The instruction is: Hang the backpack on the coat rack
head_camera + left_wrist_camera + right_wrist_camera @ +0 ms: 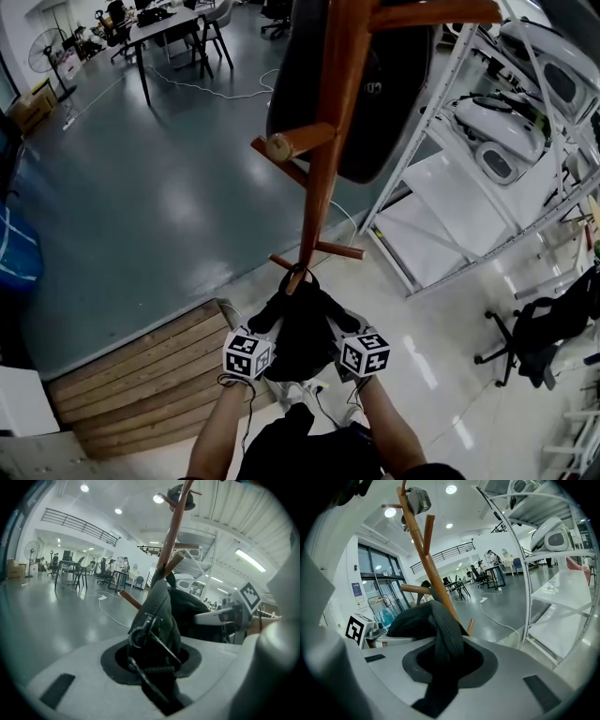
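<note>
Black cloth of the backpack (302,328) is pinched in both claws, so the bag hangs between them, just ahead of their tips and against the pole of the rack (323,159).

The left claw (152,665) is clamped on a strap fold, with a metal buckle (140,632) right at its pads. That hard piece gives a poor bite, so a tug could let the strap slide out and swing the bag to one side.

Ahead of both tips, the loop (296,278) sits at the pole beside a low peg (339,251). I cannot tell whether it is over a peg. Letting go before it seats would probably drop the bag to the floor. Another bag (384,94) hangs high on the rack, so a hard pull on the pole might rock the rack.

The right claw (443,660) is closed on a seamed fold of the bag. If it releases out of step with the left, the weight would twist and could drag the loop off.

The left forearm (220,431) reaches forward, its claw tipped somewhat down with the marker cube on top. The right forearm (389,427) runs alongside in a mirrored pose, the two claws near each other with the bag between.
</note>
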Motion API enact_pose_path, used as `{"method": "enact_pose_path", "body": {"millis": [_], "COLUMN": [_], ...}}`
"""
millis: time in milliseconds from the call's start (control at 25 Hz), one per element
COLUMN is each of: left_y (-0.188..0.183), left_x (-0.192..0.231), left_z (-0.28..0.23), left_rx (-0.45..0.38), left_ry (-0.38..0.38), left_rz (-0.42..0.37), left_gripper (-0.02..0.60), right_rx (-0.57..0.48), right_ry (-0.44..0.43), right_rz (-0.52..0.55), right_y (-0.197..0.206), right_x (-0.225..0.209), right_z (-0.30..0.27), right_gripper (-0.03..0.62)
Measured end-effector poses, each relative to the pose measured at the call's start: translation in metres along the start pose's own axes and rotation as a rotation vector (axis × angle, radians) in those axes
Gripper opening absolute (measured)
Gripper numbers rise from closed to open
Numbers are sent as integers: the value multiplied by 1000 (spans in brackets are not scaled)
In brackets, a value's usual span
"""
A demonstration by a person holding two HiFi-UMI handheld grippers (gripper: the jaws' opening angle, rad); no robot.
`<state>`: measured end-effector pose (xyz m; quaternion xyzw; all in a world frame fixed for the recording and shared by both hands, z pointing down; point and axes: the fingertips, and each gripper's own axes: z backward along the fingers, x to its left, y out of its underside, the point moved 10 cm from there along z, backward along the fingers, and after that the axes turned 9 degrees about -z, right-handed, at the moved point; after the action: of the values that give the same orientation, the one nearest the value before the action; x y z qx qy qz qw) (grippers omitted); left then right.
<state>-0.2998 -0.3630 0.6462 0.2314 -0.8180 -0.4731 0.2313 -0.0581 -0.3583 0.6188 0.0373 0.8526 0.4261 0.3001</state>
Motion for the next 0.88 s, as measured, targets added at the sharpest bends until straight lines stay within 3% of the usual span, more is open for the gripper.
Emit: {"method": "enact_pose_path", "body": {"millis": [480, 880], "left_y": [14, 18], "left_x": [8, 15], "left_z": [-24, -36], "left_rx": [31, 10], "left_ry": [-5, -90], "left_rz": [9, -44], "left_gripper": [124, 133], "right_rx": [16, 2], "right_ry": [30, 37], "right_rz": [-10, 3], "right_y": [9, 11], "right_x": [-14, -23], "right_z": [-16, -35], "right_gripper": [67, 77]}}
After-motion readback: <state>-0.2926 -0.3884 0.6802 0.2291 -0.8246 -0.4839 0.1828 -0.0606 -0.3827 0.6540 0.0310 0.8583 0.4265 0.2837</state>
